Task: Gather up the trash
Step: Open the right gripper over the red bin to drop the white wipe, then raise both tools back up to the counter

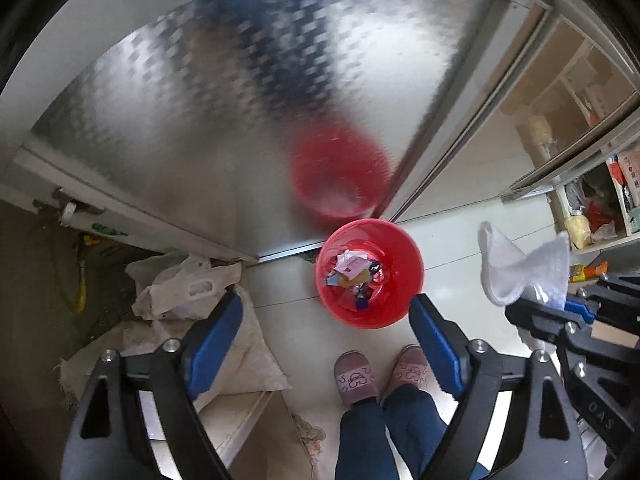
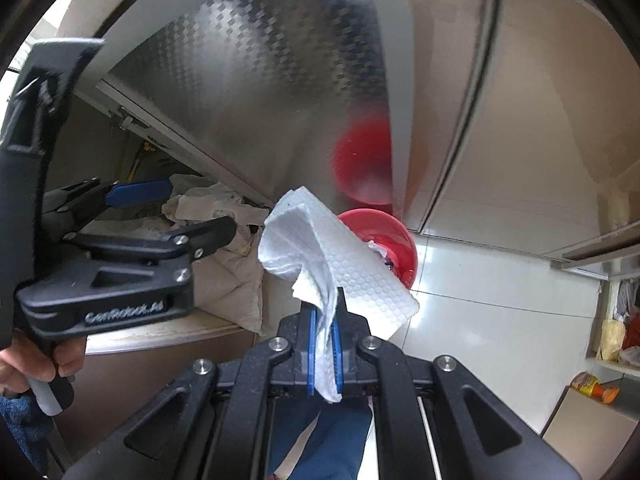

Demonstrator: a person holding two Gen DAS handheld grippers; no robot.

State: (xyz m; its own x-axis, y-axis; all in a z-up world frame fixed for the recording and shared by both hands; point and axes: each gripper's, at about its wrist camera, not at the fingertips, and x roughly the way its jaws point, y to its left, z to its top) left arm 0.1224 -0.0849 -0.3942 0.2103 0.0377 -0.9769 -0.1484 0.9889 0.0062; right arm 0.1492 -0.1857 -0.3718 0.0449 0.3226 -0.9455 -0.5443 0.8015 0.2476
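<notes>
Paper towel held above a kitchen floor, bin waiting below.
The right gripper (image 2: 325,334) has its jaws clamped on a white paper towel (image 2: 340,264); the left gripper (image 1: 326,332) hangs with jaws wide over the red bin (image 1: 370,308), part-filled with scraps, on pale glossy floor tiles (image 1: 448,248) by a patterned steel door (image 1: 192,112).

One red bin (image 1: 370,272) stands on the floor, with one blurred red reflection of it in the metal panel (image 1: 200,100) behind. Two tools show: the left tool (image 1: 326,332) with two blue pads spread wide, and the right tool (image 2: 325,344) with two blue pads pressed on one white paper towel (image 2: 332,264). Two pink slippers (image 1: 378,376) sit side by side below the bin. One pale plastic bag (image 1: 180,284) lies on one sack (image 1: 240,360) at the left. One orange packet (image 2: 596,390) lies near the shelf. The scraps inside the bin are too jumbled to count.
</notes>
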